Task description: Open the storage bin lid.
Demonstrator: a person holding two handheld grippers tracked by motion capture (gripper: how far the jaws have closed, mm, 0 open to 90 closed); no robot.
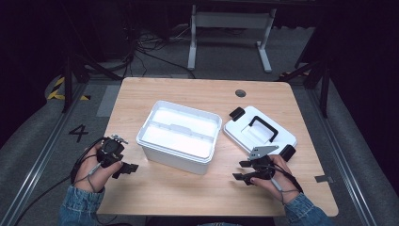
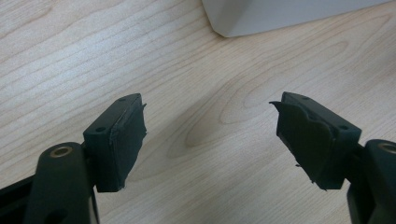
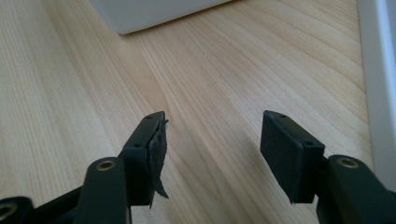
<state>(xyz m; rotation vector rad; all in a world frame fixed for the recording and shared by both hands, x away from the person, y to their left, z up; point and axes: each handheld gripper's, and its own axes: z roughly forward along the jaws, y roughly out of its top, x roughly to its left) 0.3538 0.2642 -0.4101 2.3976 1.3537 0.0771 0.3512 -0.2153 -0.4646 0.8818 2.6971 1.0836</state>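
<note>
Both the left gripper (image 1: pixel 132 168) and right gripper (image 1: pixel 238 170) are held with jaws open and empty. The lid (image 1: pixel 259 132), if pinched at its edge, could be tipped off the desk (image 1: pixel 188 188).

Light wooden table (image 1: pixel 164 188), open white box (image 1: pixel 179 136), white lid (image 1: pixel 244 134) beside it
</note>
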